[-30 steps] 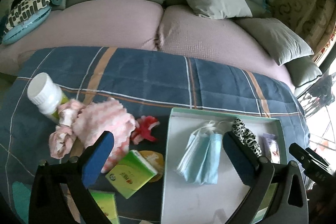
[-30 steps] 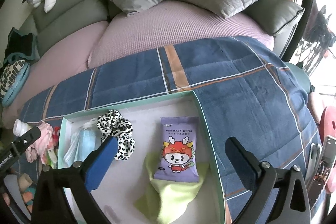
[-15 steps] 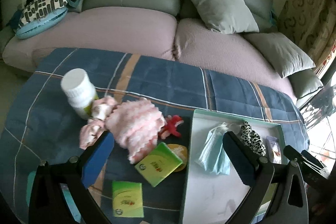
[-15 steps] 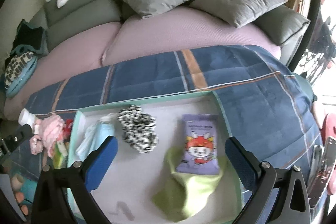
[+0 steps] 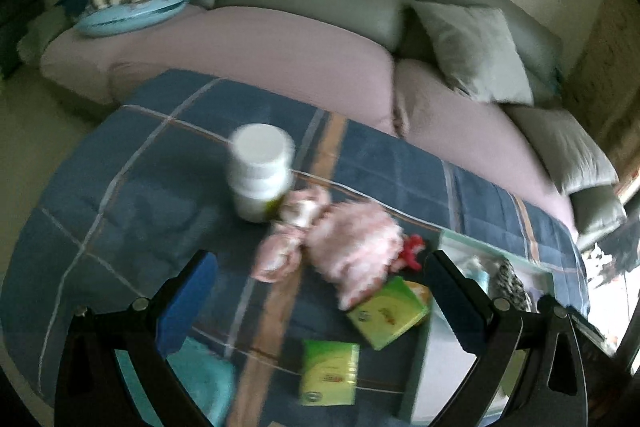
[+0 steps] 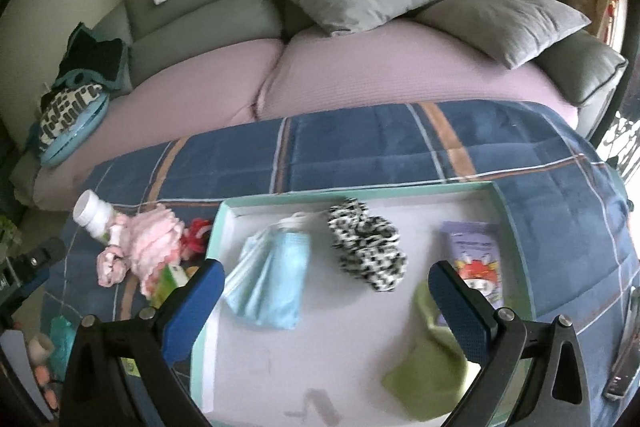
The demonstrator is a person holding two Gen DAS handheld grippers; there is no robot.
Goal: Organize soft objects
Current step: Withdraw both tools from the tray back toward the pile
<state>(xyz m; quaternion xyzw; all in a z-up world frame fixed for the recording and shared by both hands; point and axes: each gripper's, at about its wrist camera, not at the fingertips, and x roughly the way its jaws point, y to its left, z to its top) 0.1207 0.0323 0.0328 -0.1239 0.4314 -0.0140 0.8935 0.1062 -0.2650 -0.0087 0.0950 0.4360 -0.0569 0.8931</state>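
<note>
Plaid blanket (image 6: 360, 151) covers the surface. Both tongs, left gripper (image 5: 320, 287) and right gripper (image 6: 326, 289), stand wide and hold nothing. Pink fluffy cloth (image 5: 352, 247) lies mid-frame in the left view; blue mask (image 6: 272, 279) lies inside the tray (image 6: 360, 193), centre-left of the right view.

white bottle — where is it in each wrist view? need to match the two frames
Left wrist: white bottle stands upper centre on the blue plaid blanket, blurred, just up-left of the pink fluffy cloth.
Right wrist: white bottle sits far left at mid height, leaning with the fisheye, left of the pink fluffy cloth.
Shared landmark: the pink fluffy cloth lies next to the bottle in both views.
</note>
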